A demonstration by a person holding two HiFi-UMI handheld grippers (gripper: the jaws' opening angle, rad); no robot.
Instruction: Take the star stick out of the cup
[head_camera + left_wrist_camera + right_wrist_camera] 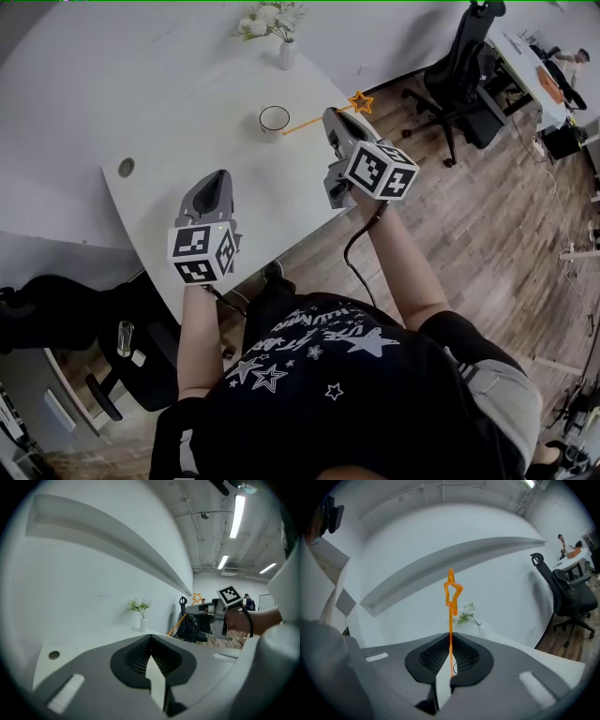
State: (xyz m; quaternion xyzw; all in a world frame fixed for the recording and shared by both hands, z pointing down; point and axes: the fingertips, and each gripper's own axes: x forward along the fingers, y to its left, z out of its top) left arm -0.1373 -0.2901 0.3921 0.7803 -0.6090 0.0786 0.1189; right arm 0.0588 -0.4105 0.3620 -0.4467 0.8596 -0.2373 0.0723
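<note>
Star stick [305, 125]: orange, thin shaft, outline star at the far tip. Held in the air, pinched near its lower end by the right claw [330, 116], jaws closed onto the shaft, star standing straight up beyond them in the right gripper view. Slanted in the head view, lower end showing just beside the rim of the cup [274, 119], not inside it as far as can be told; star end out past the worktop's edge, over the wood floor. Cup: white, upright on the worktop [178, 141], interior apparently empty, apart from both claws. Left claw [221, 176]: jaws together, nothing between them, over the near part of the worktop, well apart from the cup. Beyond: small vase of flowers [286, 47] at the far edge by the wall; black office chair [464, 66] on the floor. Status, judged: extraction done or all but done, stick free of the cup; left, at most, drawing it further away and putting it down somewhere.
</note>
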